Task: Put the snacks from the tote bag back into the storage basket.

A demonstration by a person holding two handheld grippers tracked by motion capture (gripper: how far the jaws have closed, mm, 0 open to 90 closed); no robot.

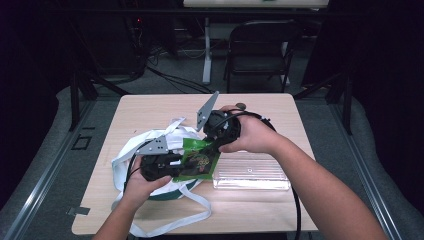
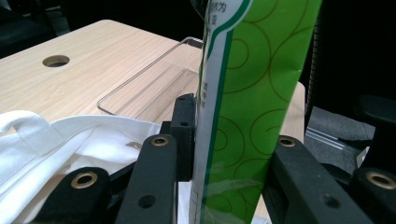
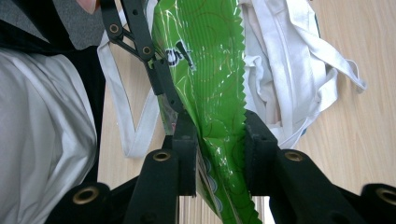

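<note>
A green snack packet (image 1: 199, 159) hangs over a white cloth bag (image 1: 150, 142) on the left half of the wooden table (image 1: 150, 107). My left gripper (image 1: 181, 166) grips its near left edge, and my right gripper (image 1: 212, 148) grips its far right edge. In the left gripper view the packet (image 2: 254, 88) stands upright between the shut jaws of the left gripper (image 2: 229, 140), with the bag (image 2: 51, 135) below. In the right gripper view the right gripper (image 3: 219, 135) pinches the packet's (image 3: 205, 65) serrated edge, and the left gripper's fingers (image 3: 135, 42) hold its far end.
A clear plastic tray (image 1: 250, 172) lies right of the bag near the front edge, also seen as the tray (image 2: 154, 79). The bag's straps (image 1: 200, 202) trail toward the table's front. A table hole (image 2: 56, 60) sits far back. A dark chair (image 1: 260, 45) stands behind the table.
</note>
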